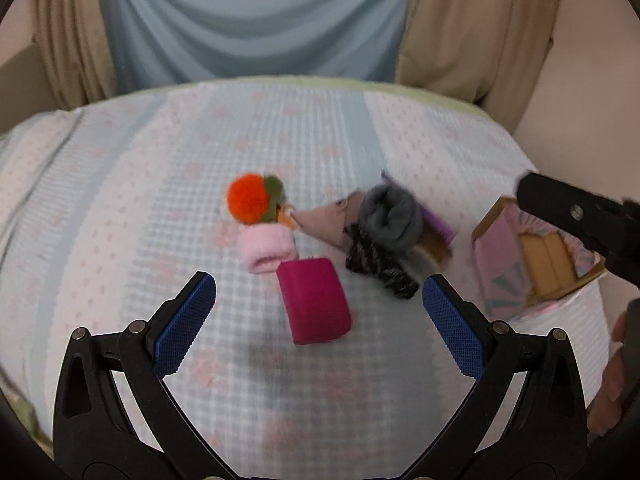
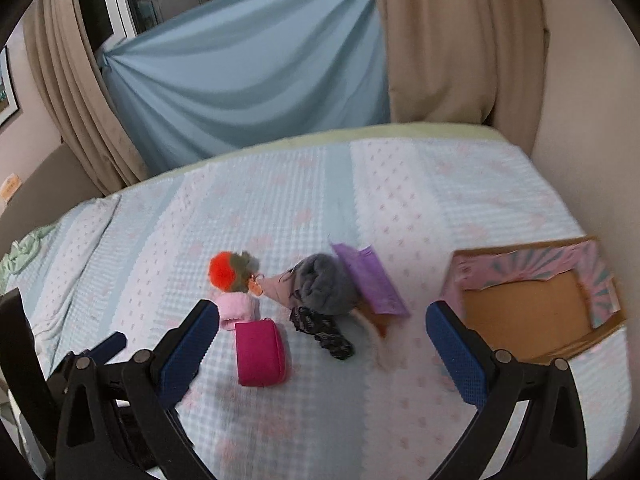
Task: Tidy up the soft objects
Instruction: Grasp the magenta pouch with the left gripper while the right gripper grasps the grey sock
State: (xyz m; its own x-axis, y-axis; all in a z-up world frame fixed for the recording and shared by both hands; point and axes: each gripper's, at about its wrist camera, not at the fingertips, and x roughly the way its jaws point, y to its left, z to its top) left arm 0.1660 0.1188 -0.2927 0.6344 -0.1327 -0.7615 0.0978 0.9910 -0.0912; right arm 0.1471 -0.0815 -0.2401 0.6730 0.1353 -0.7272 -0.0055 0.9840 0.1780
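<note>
A cluster of soft objects lies on the bed: a magenta block, a pink roll, an orange pompom with a green one, a grey rolled sock, a dark patterned scrunchie, a beige pouch and a purple pad. My left gripper is open above the magenta block. My right gripper is open and empty above the cluster; its black arm shows in the left wrist view.
An open cardboard box with pink patterned flaps sits on the bed's right side. The bed has a light blue checked cover. Blue and beige curtains hang behind, and a wall stands on the right.
</note>
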